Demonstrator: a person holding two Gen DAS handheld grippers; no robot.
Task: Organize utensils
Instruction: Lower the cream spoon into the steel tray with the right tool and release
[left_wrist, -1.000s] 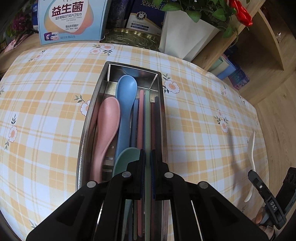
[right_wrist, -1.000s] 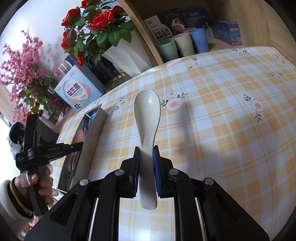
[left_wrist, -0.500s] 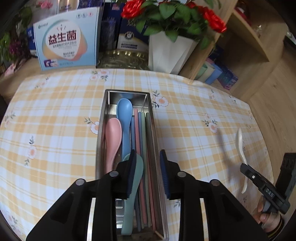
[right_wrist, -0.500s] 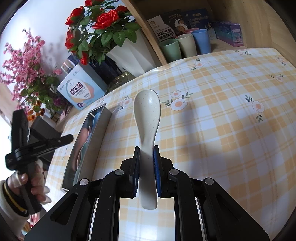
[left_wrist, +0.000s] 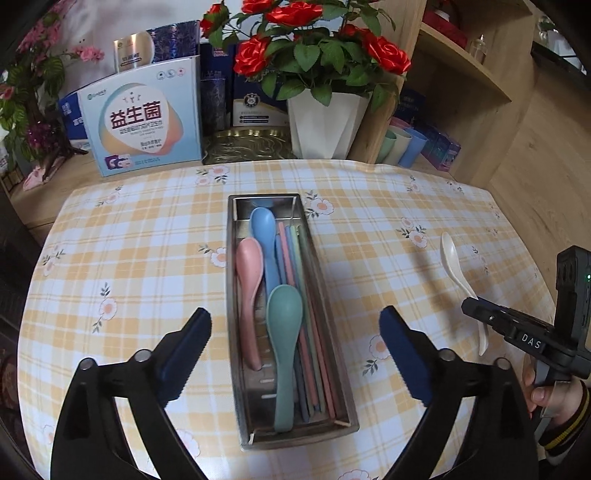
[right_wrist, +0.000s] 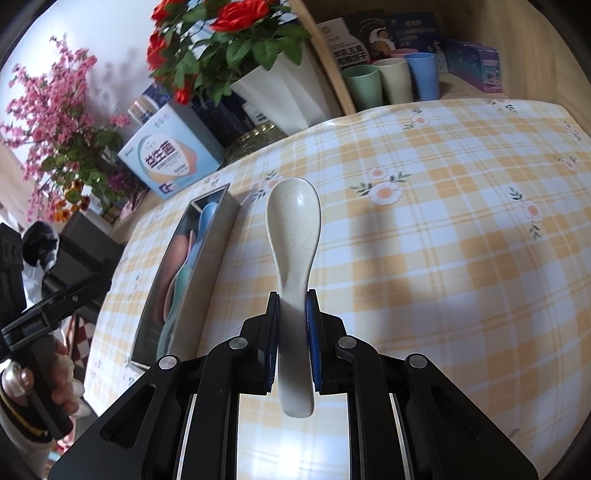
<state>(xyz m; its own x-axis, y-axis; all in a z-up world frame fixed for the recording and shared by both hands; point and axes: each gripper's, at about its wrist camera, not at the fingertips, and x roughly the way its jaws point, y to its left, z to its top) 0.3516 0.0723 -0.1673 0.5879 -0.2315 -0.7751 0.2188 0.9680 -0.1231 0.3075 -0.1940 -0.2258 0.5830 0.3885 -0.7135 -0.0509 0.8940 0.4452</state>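
1. A long steel tray (left_wrist: 236, 295) lies in the middle of the worktop (left_wrist: 129, 258), which is covered by a yellow-and-white checked cloth with small flowers.
2. In the tray lie a pink spoon (left_wrist: 249, 273), a blue spoon (left_wrist: 264, 229) and a green spoon (left_wrist: 284, 321). All three bowls point toward the far end. The green one is nearest the camera and lies partly over the blue one's handle.
3. Beside the spoons, along the tray's right side, lie coloured chopsticks (left_wrist: 295, 266) running lengthwise.
4. A white speckled spoon (right_wrist: 293, 229) is off the tray, to its right. It is clamped by its handle in the right gripper (right_wrist: 291, 332), bowl forward, and held above the cloth.
5. The right gripper's fingers (right_wrist: 314, 339) press on both sides of that handle. A hand (left_wrist: 550, 395) holds this gripper at the right edge of the left wrist view.
6. The left gripper (left_wrist: 295, 347) hangs above the near end of the tray. Its fingers (left_wrist: 184, 343) are wide apart and opening. Nothing is clamped between them; the tray shows below the gap.
7. Beyond the worktop stand a white pot of red roses (left_wrist: 325, 118), a light blue box (left_wrist: 144, 122) and pastel cups (right_wrist: 391, 81) on a wooden shelf.
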